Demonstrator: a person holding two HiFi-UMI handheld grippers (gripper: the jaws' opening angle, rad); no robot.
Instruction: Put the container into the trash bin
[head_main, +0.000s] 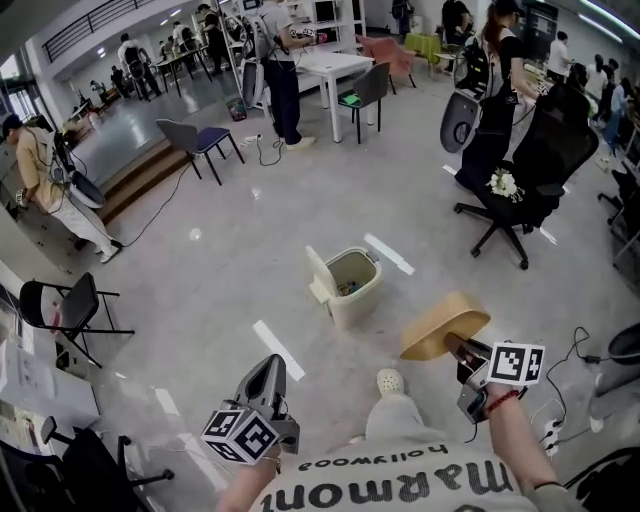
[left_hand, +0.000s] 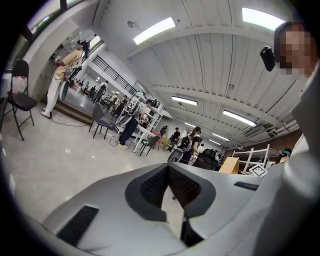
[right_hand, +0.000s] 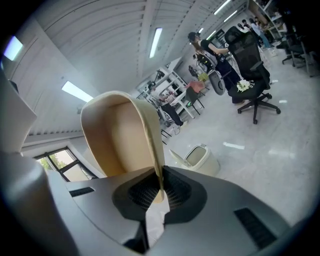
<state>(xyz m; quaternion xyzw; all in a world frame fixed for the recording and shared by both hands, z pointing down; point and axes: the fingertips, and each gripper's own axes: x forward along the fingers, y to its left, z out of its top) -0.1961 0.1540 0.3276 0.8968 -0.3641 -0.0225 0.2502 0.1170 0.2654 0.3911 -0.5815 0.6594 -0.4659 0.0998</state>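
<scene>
Floor (head_main: 250, 250) is taking up most of the view, and the bin (head_main: 350, 285) is sitting out on it with its lid flipped open, well ahead of the person. Container (head_main: 445, 327) is hanging in the air off to the bin's right. Right gripper (head_main: 457, 348) is pinching its thin wall edge-on. I'm guessing it's light and a bit bendy, so that rim hold is working but might flex. Left gripper (head_main: 268, 368) is idling low, jaws closed together on nothing.

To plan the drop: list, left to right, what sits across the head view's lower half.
From the left: black folding chair → left hand-held gripper → trash bin → container.
</scene>
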